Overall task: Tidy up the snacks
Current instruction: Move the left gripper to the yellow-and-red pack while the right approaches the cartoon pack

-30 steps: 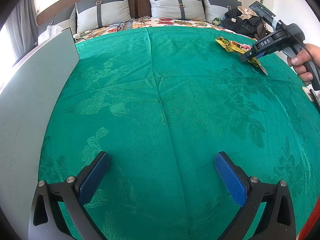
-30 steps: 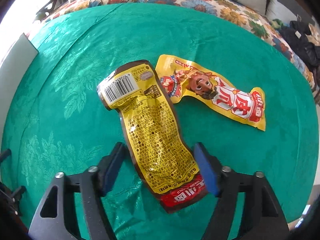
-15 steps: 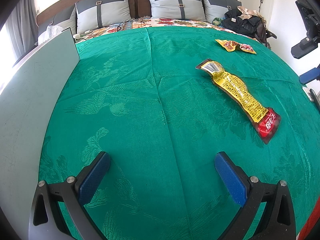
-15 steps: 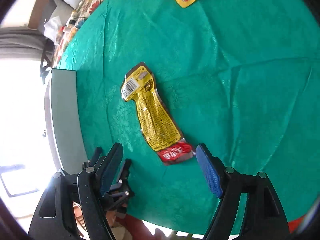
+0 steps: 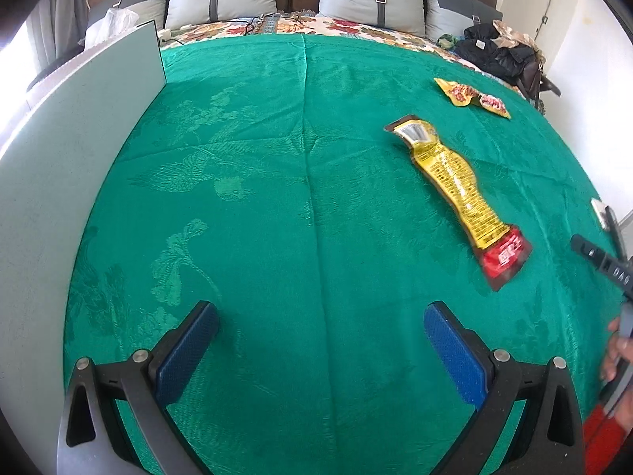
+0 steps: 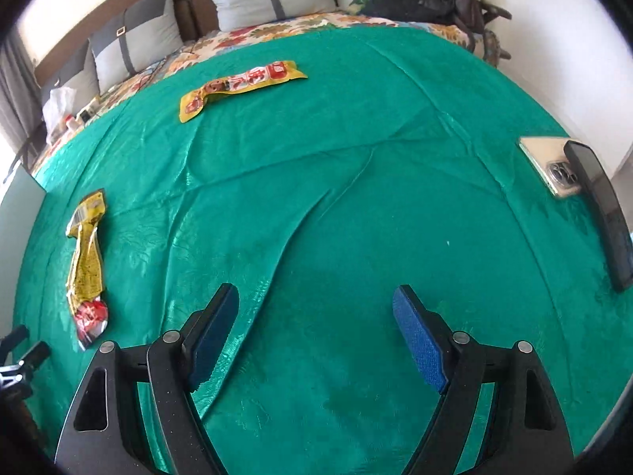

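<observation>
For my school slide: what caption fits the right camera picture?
Open tool above a green cloth, two snack packets lying apart.

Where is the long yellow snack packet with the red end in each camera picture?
Left wrist view: the yellow snack packet lies right of centre on the green cloth, red end nearest the camera.
Right wrist view: the same packet lies at the far left, red end nearest the camera.
Shared landmark: the other yellow packet, farther back toward the pillows.
</observation>
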`<control>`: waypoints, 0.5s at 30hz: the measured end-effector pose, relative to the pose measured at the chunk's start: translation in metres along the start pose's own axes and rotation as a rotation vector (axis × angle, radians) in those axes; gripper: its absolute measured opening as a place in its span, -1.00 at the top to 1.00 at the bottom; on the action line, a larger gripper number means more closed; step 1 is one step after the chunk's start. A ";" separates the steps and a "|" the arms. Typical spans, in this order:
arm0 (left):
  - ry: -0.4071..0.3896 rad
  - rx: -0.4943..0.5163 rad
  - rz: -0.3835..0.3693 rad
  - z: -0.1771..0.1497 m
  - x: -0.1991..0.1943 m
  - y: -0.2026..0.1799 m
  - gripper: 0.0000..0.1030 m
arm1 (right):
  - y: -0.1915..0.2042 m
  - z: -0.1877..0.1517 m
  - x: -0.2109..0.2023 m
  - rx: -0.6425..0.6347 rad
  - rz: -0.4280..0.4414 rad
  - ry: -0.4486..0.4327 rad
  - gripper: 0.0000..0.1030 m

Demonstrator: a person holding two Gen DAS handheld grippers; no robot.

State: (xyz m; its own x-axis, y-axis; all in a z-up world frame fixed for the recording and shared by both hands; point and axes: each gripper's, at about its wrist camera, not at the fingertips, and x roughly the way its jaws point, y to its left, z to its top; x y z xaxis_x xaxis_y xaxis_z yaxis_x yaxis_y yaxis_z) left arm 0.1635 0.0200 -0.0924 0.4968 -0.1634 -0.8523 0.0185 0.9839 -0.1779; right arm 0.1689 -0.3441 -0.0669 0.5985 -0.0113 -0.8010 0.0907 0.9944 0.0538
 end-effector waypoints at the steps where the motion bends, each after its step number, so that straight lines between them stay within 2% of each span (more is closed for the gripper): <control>1: -0.004 -0.036 -0.043 0.006 -0.003 -0.005 -0.99 | 0.002 -0.004 -0.001 -0.024 0.000 -0.015 -0.62; 4: -0.019 -0.080 -0.145 0.031 -0.005 -0.032 -0.99 | 0.013 -0.002 0.005 -0.091 0.007 0.002 -0.68; 5: -0.016 -0.070 -0.158 0.041 -0.002 -0.045 -0.99 | 0.016 -0.003 0.005 -0.112 0.000 0.005 -0.77; 6: -0.008 -0.056 -0.155 0.050 0.005 -0.058 -0.99 | 0.019 -0.004 0.006 -0.121 0.006 0.000 -0.78; 8: 0.024 -0.025 -0.100 0.064 0.027 -0.083 -0.99 | 0.022 -0.005 0.007 -0.137 0.007 -0.004 -0.77; 11: 0.046 0.048 0.083 0.063 0.061 -0.108 -0.91 | 0.021 -0.007 0.007 -0.132 0.013 -0.003 -0.78; 12: 0.044 0.075 0.136 0.059 0.066 -0.110 -0.80 | 0.021 -0.007 0.008 -0.132 0.013 -0.003 -0.78; 13: -0.011 0.104 0.136 0.055 0.060 -0.112 -0.45 | 0.020 -0.008 0.007 -0.132 0.014 -0.004 -0.78; 15: -0.055 0.109 0.050 0.048 0.047 -0.102 0.08 | 0.020 -0.008 0.007 -0.131 0.014 -0.004 -0.78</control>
State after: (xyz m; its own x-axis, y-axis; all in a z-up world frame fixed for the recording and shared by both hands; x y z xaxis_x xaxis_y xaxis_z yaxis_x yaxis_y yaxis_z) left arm 0.2270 -0.0847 -0.0903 0.5459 -0.1130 -0.8302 0.0851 0.9932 -0.0792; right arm 0.1687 -0.3235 -0.0767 0.6019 0.0026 -0.7986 -0.0226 0.9996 -0.0138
